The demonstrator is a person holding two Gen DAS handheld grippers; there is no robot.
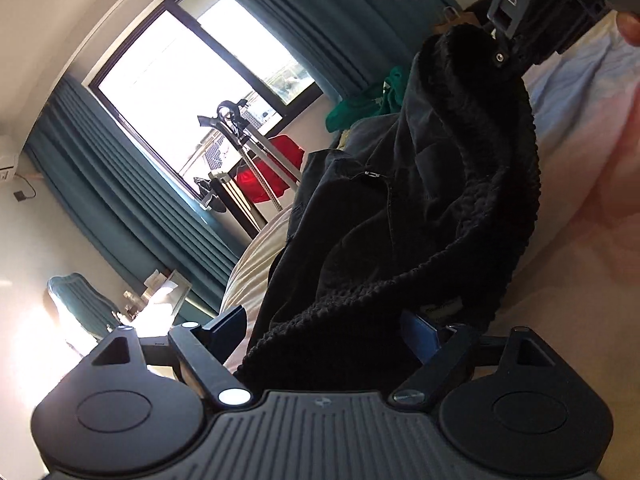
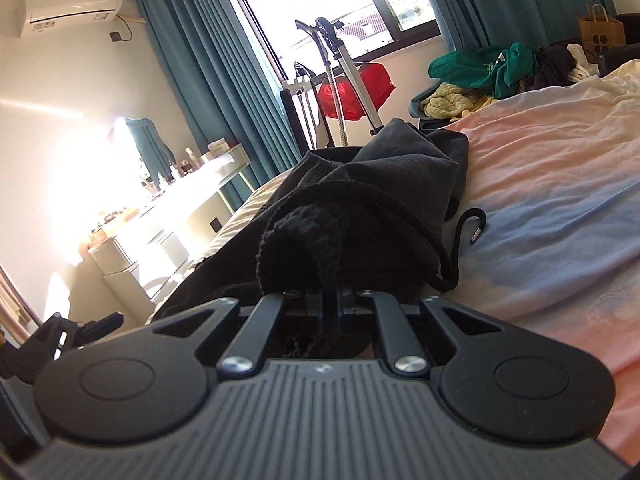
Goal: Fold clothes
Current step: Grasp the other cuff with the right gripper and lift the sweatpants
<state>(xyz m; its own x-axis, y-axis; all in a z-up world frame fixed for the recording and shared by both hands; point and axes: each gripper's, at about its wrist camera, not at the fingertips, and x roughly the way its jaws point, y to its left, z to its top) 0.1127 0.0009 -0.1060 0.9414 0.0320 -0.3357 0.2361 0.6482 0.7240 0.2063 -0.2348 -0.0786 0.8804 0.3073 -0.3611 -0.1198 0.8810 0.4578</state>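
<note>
The black fleece-lined hooded garment (image 2: 384, 184) lies along the edge of the bed with the pale pink and blue sheet (image 2: 560, 208), one end raised off it. The right tongs (image 2: 330, 300) are pressed together, pinching a fold of the garment's black knitted lining between them; the dark grey outer cloth bunches just beyond, and a black drawstring with a metal tip (image 2: 472, 228) curls onto the sheet beside it. In the left wrist view the whole room appears tilted; the left tongs (image 1: 332, 336) stand spread wide, with the knitted hem of the same garment (image 1: 400, 216) draped between the two fingers (image 1: 224, 328), and whether the pads touch it I cannot tell. At the upper right of that view the other tongs grip the garment's upper edge. Behind, teal curtains (image 2: 224, 92) frame a bright window (image 2: 312, 4), and a green garment (image 2: 480, 66) tops a pile of clothes beyond the bed
</note>
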